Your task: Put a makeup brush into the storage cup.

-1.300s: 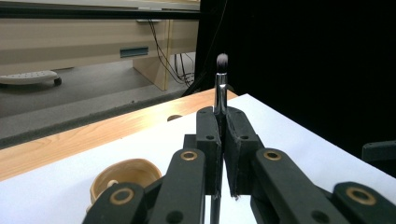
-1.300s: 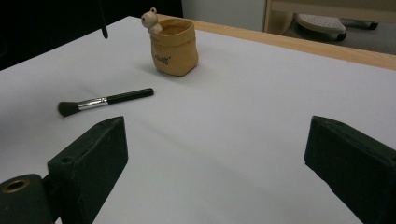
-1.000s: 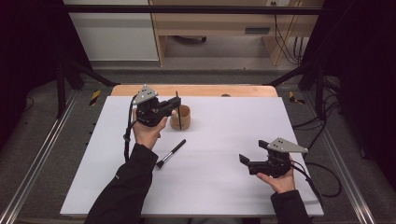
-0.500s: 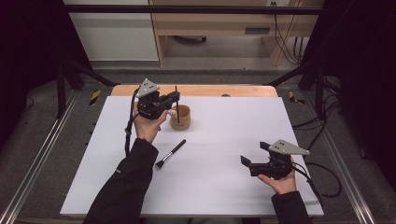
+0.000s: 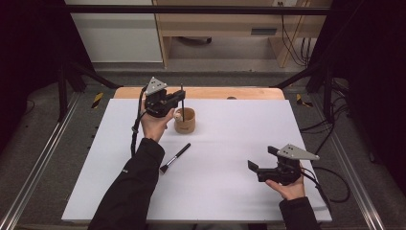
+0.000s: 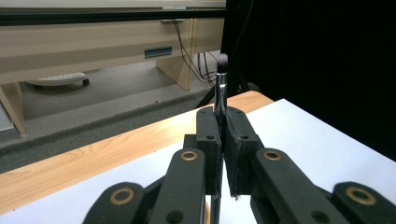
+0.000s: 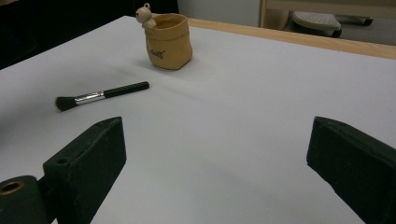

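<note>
Left gripper [image 5: 178, 101] raised, jaws clamped, right gripper [image 5: 261, 159] low, jaws wide apart

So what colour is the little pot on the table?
Tan-yellow pot, with dark lettering; clearest in the right gripper view.

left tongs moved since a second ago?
Yes. In the high view the left tongs, shut on the thin brush, have shifted toward the far wooden table edge; the brush now stands upright beside the small cup.

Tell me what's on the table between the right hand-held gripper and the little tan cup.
Bare white table, as the right gripper view shows between the right hand-held gripper and cup. A black brush lies off to the side.
</note>
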`<state>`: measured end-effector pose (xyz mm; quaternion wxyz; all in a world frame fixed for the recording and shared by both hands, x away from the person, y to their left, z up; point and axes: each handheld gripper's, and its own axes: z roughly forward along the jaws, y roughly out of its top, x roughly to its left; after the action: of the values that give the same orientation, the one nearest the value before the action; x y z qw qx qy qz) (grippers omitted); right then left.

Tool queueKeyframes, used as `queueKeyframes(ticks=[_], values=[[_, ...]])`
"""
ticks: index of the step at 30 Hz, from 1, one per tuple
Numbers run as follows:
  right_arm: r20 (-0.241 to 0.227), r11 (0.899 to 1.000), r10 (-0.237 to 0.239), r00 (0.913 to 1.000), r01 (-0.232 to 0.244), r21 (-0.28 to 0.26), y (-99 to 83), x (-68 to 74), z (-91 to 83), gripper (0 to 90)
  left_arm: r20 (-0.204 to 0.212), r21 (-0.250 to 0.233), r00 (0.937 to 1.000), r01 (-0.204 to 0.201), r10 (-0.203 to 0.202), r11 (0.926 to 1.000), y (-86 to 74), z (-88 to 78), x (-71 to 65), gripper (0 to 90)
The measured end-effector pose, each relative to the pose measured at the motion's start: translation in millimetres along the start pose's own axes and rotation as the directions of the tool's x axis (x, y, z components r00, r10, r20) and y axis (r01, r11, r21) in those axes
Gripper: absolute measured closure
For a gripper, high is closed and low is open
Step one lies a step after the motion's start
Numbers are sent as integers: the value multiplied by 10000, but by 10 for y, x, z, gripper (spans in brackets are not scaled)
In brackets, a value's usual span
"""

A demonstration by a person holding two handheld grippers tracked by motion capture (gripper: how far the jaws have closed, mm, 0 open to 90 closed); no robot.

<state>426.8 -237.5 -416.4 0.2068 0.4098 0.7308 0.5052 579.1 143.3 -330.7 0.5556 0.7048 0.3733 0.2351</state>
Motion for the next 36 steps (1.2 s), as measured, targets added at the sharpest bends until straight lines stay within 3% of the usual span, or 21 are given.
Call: queueKeyframes(ticks=[23, 36], values=[[36, 9999, 68, 10000, -68, -79, 8, -20, -14, 48, -372, 199, 9993, -8, 15, 9998, -66, 346, 83, 847], [40, 9999, 58, 10000, -58, -95, 9, -19, -17, 47, -510, 550, 9986, -95, 123, 9984, -155, 431, 117, 848]])
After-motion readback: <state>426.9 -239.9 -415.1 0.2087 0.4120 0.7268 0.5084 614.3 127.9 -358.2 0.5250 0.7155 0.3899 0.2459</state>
